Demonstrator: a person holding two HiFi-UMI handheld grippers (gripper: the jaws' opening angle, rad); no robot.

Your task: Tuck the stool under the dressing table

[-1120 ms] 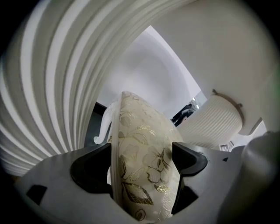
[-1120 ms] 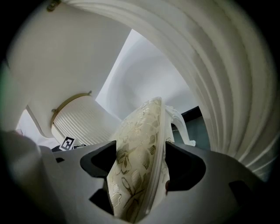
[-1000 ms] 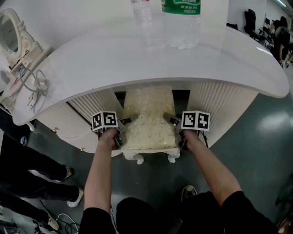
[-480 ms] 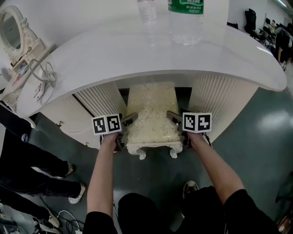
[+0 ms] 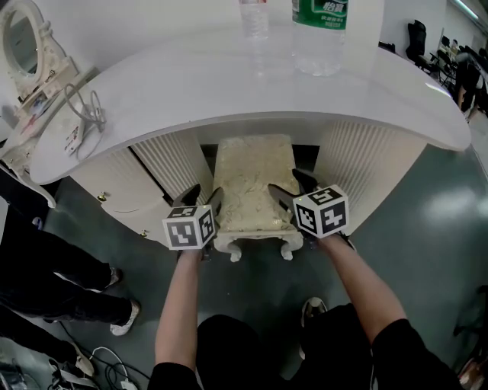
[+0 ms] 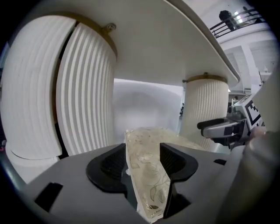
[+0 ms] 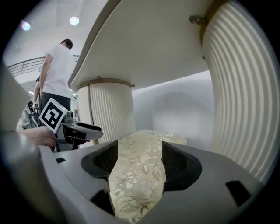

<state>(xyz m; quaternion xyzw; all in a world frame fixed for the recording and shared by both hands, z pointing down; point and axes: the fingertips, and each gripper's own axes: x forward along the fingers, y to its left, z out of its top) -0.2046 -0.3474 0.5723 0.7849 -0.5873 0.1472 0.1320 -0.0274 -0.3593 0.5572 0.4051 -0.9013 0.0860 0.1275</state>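
The cream stool [image 5: 254,190] with a floral cushion stands in the knee gap of the white dressing table [image 5: 229,91], its front legs just outside the table's edge. My left gripper [image 5: 202,198] hovers at the stool's left front corner, rolled, jaws closing. In the left gripper view the cushion [image 6: 146,175] shows between the jaws with a dark gap on its left side. My right gripper [image 5: 292,188] is raised over the right front corner. Its jaws stand apart with the cushion [image 7: 140,175] showing between them, and no pad visibly presses it.
Two ribbed white pedestals [image 5: 164,164] [image 5: 366,167] flank the gap. Two water bottles [image 5: 320,34] [image 5: 254,19], a small mirror [image 5: 23,42] and cables [image 5: 84,107] sit on the tabletop. A person's legs [image 5: 46,282] stand at the left. My shoe [image 5: 313,311] is behind the stool.
Both grippers have risen off the stool's sides and rolled, so their marker cubes now show tilted. The stool sits slightly further under the table.
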